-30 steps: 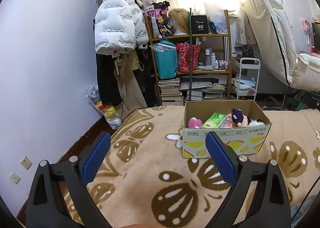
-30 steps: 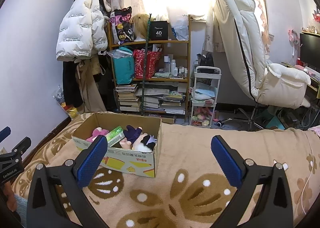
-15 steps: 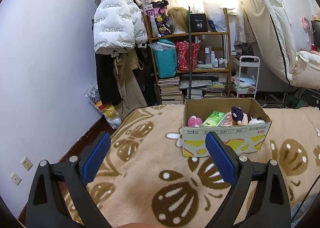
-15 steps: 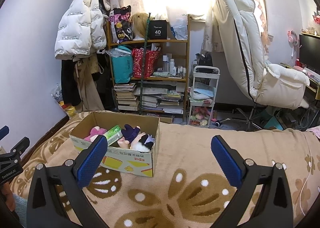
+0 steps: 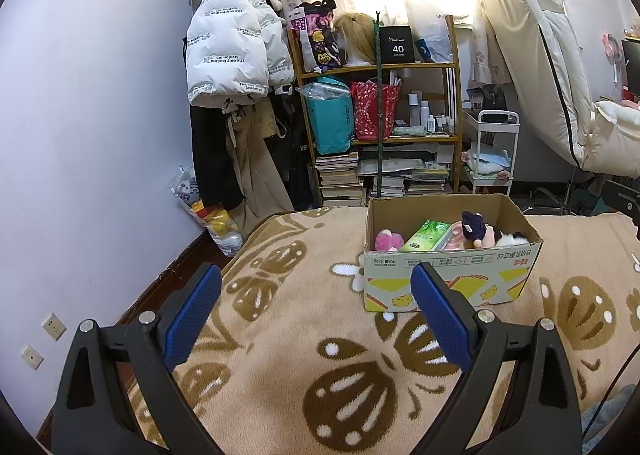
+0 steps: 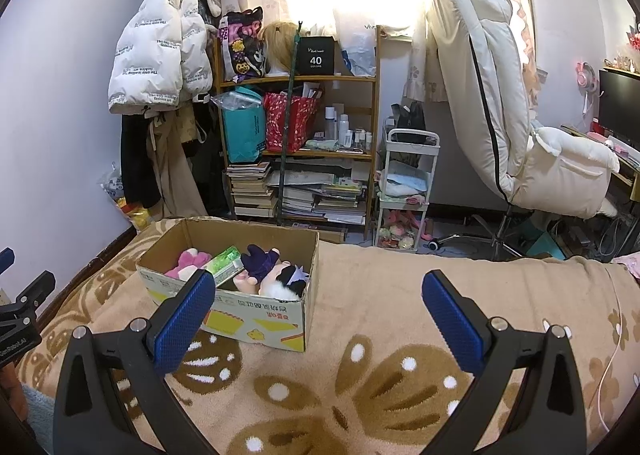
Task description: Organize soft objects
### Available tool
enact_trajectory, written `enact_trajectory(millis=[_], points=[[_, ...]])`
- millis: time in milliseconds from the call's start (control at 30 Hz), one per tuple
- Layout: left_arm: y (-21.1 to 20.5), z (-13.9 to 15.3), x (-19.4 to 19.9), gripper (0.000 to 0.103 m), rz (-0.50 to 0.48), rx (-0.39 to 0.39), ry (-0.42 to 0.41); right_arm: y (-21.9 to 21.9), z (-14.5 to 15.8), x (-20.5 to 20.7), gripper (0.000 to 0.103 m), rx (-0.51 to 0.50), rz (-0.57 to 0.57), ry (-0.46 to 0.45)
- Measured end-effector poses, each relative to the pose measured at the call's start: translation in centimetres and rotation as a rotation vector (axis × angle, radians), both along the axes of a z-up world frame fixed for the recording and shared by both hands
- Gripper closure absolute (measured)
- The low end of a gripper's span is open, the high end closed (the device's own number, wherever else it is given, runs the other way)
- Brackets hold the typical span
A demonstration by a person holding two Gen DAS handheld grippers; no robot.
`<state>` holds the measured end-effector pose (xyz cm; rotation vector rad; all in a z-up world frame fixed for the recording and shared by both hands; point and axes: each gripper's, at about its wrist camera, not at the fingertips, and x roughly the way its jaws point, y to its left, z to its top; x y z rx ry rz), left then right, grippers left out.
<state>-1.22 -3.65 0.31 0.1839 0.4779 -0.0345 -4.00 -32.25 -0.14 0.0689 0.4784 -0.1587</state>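
A cardboard box [image 5: 452, 275] stands on the beige patterned blanket [image 5: 304, 335]. It holds a pink plush [image 5: 386, 241], a green tissue pack [image 5: 426, 235], a purple-hatted doll [image 5: 474, 229] and a black-and-white plush [image 5: 506, 237]. In the right wrist view the box [image 6: 256, 311] shows the same pink plush [image 6: 188, 261], tissue pack [image 6: 224, 265] and doll [image 6: 260, 265]. My left gripper [image 5: 316, 315] is open and empty, held short of the box. My right gripper [image 6: 320, 321] is open and empty, right of the box.
A shelf [image 5: 376, 115] with bags and books stands beyond the bed's far edge, with a hanging white jacket [image 5: 232, 51] on the left. A white cart [image 6: 408, 191] and a reclined white chair [image 6: 512, 115] stand on the right. The other gripper's body [image 6: 20, 319] shows at the left edge.
Both views have shifted slightly; the box sits a little lower and farther left in the right wrist view. Both grippers stay open and empty.
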Motion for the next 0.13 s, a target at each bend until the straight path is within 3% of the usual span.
enact_trajectory(millis=[133], points=[[-0.05, 0.01, -0.05, 0.008, 0.001, 0.003, -0.001, -0.22, -0.34, 0.26, 0.000, -0.003, 0.005, 0.011]])
